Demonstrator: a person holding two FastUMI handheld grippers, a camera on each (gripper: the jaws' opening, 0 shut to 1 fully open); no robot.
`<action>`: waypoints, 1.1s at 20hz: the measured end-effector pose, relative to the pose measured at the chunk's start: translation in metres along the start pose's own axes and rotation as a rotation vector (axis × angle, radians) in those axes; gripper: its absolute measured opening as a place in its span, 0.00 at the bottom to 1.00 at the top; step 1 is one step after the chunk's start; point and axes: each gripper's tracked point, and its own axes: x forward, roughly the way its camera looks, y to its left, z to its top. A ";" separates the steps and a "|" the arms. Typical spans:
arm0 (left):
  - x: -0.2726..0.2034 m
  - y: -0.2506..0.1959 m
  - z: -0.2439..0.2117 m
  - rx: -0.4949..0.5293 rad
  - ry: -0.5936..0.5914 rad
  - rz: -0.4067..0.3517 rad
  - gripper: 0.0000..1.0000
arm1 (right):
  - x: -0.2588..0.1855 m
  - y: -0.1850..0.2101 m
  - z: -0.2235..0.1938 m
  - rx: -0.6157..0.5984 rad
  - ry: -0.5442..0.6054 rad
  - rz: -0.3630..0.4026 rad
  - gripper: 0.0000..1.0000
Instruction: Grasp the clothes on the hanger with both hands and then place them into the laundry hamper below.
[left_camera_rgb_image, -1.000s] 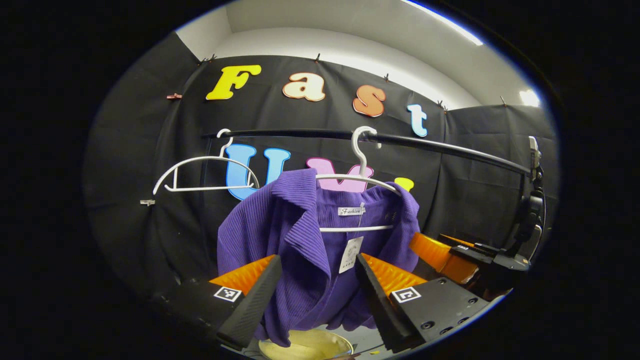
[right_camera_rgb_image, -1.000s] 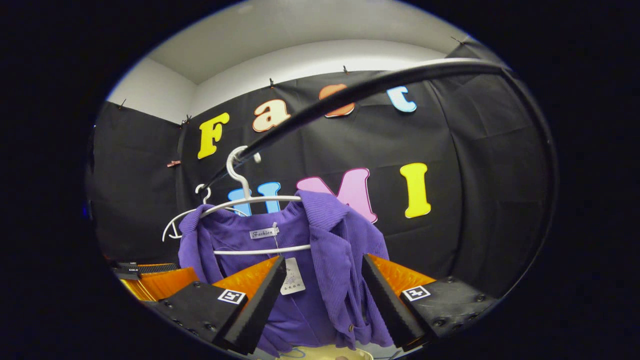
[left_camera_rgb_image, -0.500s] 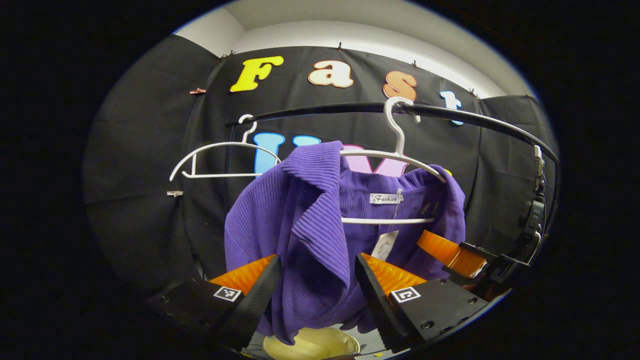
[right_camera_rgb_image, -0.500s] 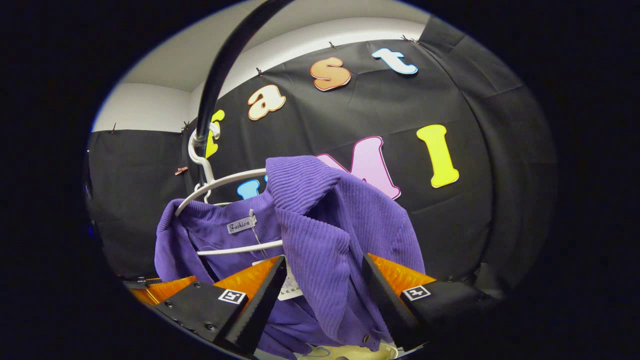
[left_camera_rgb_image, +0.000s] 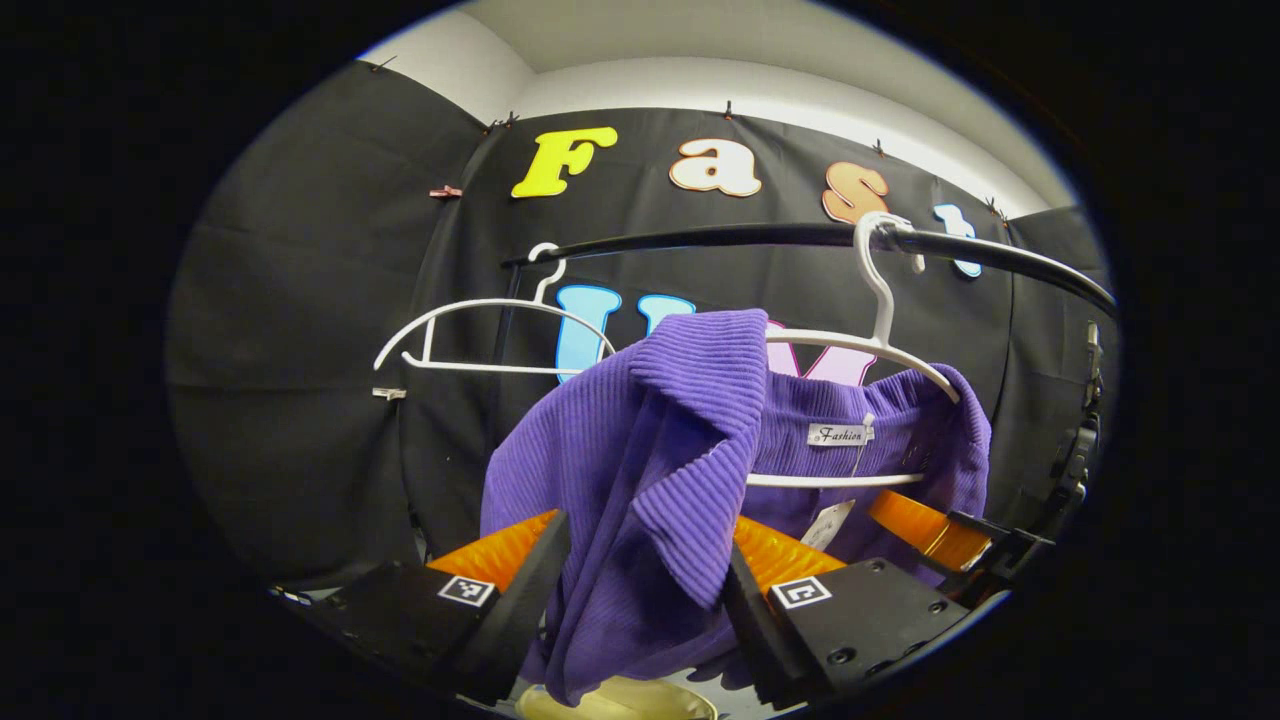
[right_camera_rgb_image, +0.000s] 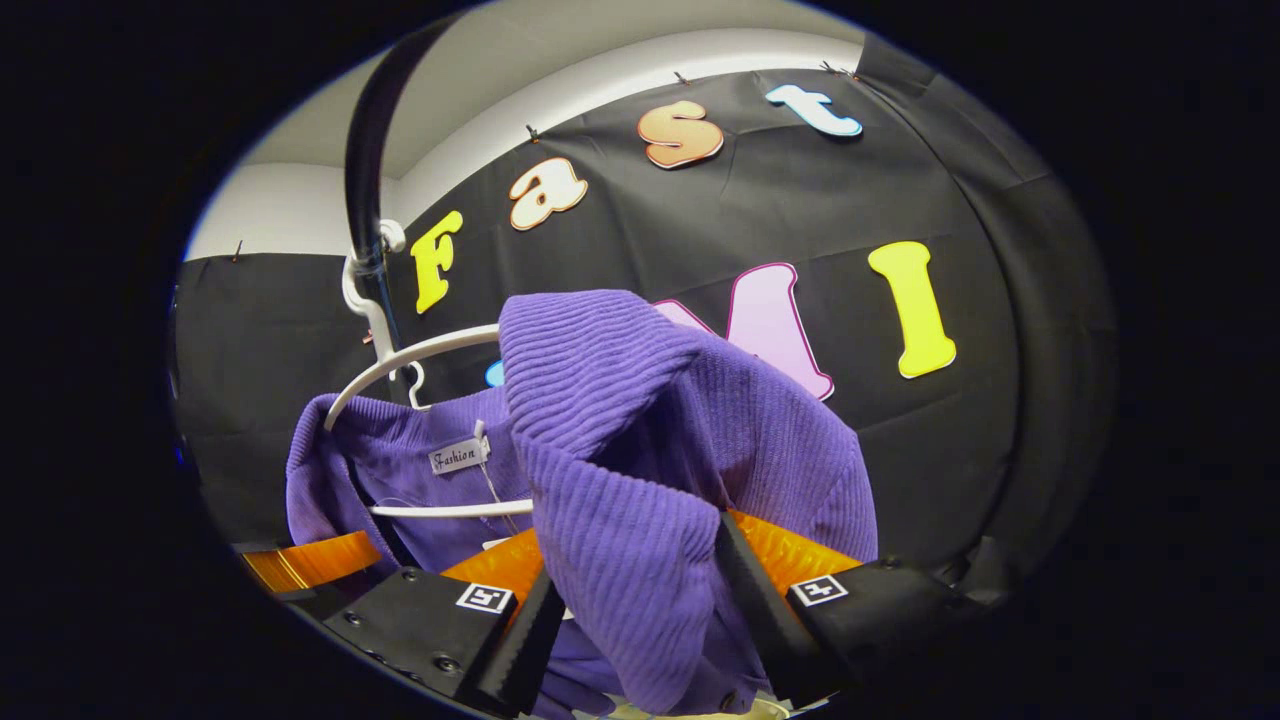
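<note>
- Left gripper view: left hand-held gripper (left_camera_rgb_image: 640, 590), jaws spread, straddles purple shirt (left_camera_rgb_image: 690, 440) on white hanger (left_camera_rgb_image: 850, 345).
- Right hand-held gripper (right_camera_rgb_image: 640, 610) brackets the shirt's collar fold; whether it pinches cannot be told.

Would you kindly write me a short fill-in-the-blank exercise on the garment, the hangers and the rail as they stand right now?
1. The purple garment hangs on a white ____.
2. That hanger's hook sits over the black ____.
3. In the left gripper view, the second hanger on the rail carries ____ clothing.
4. The garment's lapel hangs between the fingers of the right gripper, whose jaws are ____.

Missing words: hanger; rail; no; open
</note>
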 end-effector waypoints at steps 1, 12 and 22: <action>0.005 0.000 0.001 0.015 -0.009 0.006 0.83 | 0.004 -0.004 0.000 -0.004 -0.001 -0.004 0.85; 0.029 0.034 0.005 0.063 -0.007 0.102 0.09 | 0.013 -0.024 0.010 -0.069 -0.026 0.032 0.20; -0.005 0.053 0.025 0.103 0.000 0.148 0.08 | -0.031 -0.027 0.022 -0.035 -0.046 0.138 0.20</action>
